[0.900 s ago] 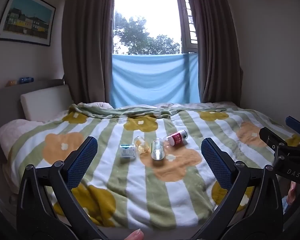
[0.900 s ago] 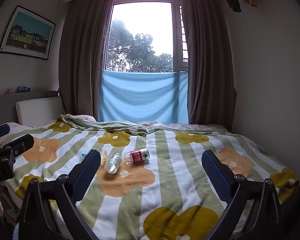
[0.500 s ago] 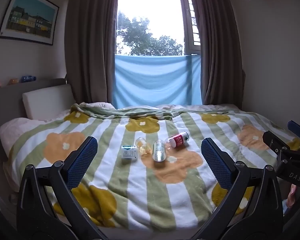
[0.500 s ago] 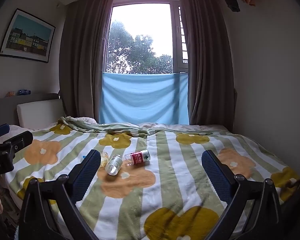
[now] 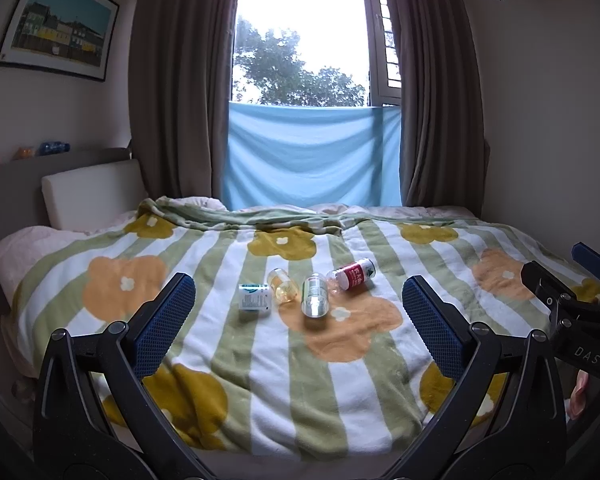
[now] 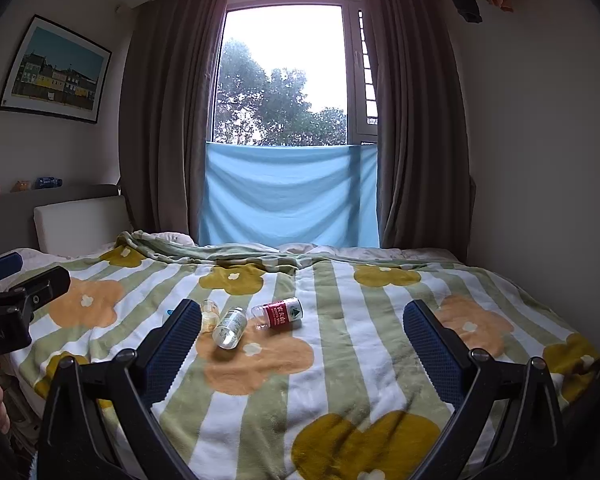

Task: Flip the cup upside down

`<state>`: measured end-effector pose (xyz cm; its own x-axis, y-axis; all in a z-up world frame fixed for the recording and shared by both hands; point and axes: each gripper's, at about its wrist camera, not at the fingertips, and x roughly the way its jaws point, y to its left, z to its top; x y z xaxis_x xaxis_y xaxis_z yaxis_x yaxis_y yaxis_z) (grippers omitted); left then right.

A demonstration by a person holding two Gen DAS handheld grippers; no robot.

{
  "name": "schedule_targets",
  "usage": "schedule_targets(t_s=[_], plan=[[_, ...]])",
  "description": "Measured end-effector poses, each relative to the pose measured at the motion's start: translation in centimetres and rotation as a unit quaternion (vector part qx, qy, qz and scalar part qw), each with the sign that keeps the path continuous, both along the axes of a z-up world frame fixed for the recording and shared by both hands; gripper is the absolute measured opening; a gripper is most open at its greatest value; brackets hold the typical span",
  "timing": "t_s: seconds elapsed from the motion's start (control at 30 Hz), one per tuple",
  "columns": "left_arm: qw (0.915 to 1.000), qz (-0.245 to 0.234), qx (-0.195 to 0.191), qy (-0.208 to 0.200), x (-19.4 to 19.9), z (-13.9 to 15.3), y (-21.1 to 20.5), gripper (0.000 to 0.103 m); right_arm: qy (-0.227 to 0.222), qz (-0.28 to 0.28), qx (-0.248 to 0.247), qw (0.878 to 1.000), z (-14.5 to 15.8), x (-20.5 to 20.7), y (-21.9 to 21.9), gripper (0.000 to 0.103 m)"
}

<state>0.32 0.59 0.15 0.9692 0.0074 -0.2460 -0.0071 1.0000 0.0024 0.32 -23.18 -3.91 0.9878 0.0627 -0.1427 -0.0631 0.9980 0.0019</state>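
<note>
Several small clear cups made from cut bottles lie on their sides in the middle of a flowered blanket. Left to right in the left wrist view: one with a white and green label [image 5: 254, 297], a yellowish one [image 5: 283, 286], a green-labelled one [image 5: 315, 295] and a red-labelled one [image 5: 354, 274]. The right wrist view shows the yellowish cup [image 6: 209, 312], the green-labelled cup [image 6: 230, 327] and the red-labelled cup [image 6: 281, 312]. My left gripper [image 5: 299, 320] is open, well short of the cups. My right gripper [image 6: 298, 342] is open too, with nothing between its fingers.
The blanket [image 5: 260, 360] covers a bed that fills the room between a headboard and pillow [image 5: 92, 192] on the left and a wall on the right. Behind the bed hang curtains and a blue cloth [image 5: 312, 156] under the window.
Both views have drifted a little, and the cups sit slightly lower and further right in the left wrist view. Nothing on the bed has moved. Both grippers stay open.
</note>
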Motion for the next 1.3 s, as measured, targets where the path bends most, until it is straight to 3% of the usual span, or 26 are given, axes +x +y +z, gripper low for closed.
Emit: schedule_targets(t_s=[1.3], plan=[[0.9999, -0.003, -0.003, -0.009, -0.31, 0.33, -0.30, 0.103, -0.004, -0.001, -0.004, 1.000, 0.30, -0.26, 0.55, 0.101]])
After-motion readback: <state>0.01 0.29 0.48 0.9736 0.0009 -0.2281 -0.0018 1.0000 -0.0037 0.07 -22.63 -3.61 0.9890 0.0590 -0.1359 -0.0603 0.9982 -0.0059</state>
